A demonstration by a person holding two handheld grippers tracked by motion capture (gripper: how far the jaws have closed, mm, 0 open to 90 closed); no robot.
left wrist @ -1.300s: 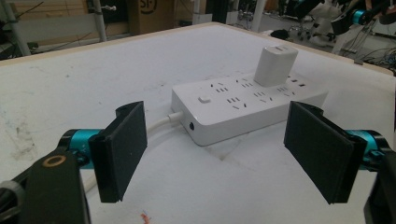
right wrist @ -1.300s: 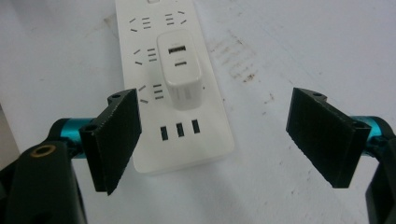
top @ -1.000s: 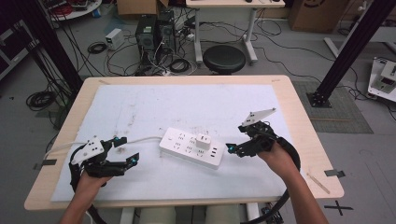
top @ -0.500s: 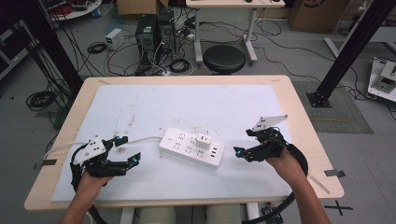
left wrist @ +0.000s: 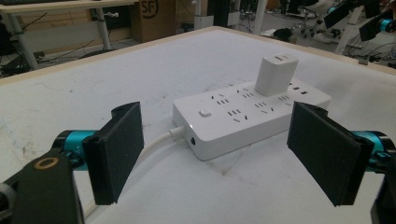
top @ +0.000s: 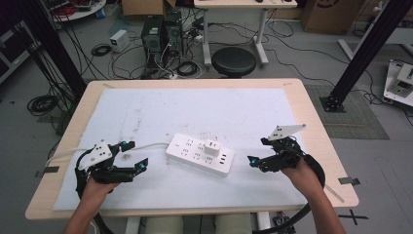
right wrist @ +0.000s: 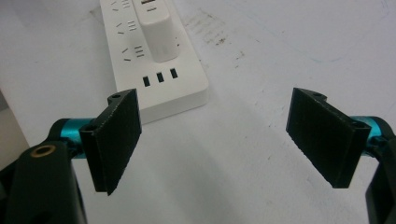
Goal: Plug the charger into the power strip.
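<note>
Power strip point(top: 199, 154), white, charger point(top: 211, 146) plugged in: laid mid-table, long axis left-right, between both tongs. Left tongs point(top: 132, 156) and right tongs point(top: 258, 151) held open, empty; right tongs judged nearer the charger.

I see even, bright overhead light and soft, short shadows under the power strip point(left wrist: 243, 112). The white mat point(top: 234, 112) is slightly washed out. Near jaws at the frame bottom look soft; the high view is grainy.

On the table point(top: 311, 122), the power strip point(top: 195, 157) lies between both claws, a charger point(top: 211, 146) seemingly plugged into it.
</note>
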